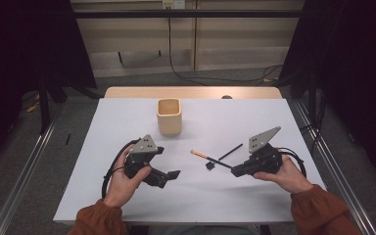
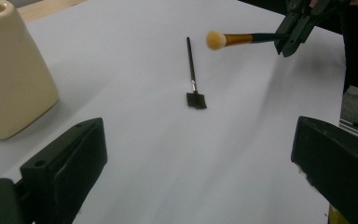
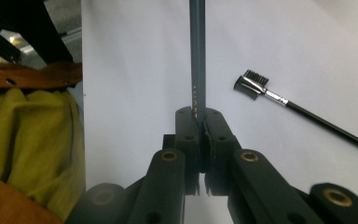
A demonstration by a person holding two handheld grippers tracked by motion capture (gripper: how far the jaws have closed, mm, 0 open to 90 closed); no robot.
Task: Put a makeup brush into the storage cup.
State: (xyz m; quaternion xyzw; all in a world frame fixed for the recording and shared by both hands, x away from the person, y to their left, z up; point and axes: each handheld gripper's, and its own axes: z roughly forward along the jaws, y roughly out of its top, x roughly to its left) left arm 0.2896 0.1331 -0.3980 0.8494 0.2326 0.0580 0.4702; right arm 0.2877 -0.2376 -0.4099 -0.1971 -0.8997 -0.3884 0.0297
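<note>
My right gripper [image 1: 235, 170] is shut on the dark handle of a makeup brush [image 1: 210, 158], held above the table. In the left gripper view the brush's [image 2: 242, 38] tan fluffy head points left from that gripper [image 2: 286, 43]. The handle [image 3: 197, 56] runs straight up from the closed jaws [image 3: 202, 116]. A thin black brow comb [image 1: 224, 154] lies flat on the white table [image 1: 127, 117] beside it, also seen as comb [image 2: 193, 74] and comb [image 3: 279, 99]. My left gripper [image 1: 169, 177] is open and holds nothing, its jaws wide apart [image 2: 200, 163].
A cream square cup [image 1: 169, 116] stands upright at the table's middle back, and in the left gripper view the cup [image 2: 9, 70] is at far left. An olive garment [image 3: 32, 144] and an orange sleeve [image 3: 23, 74] lie beyond the table's near edge. Metal rails flank the table.
</note>
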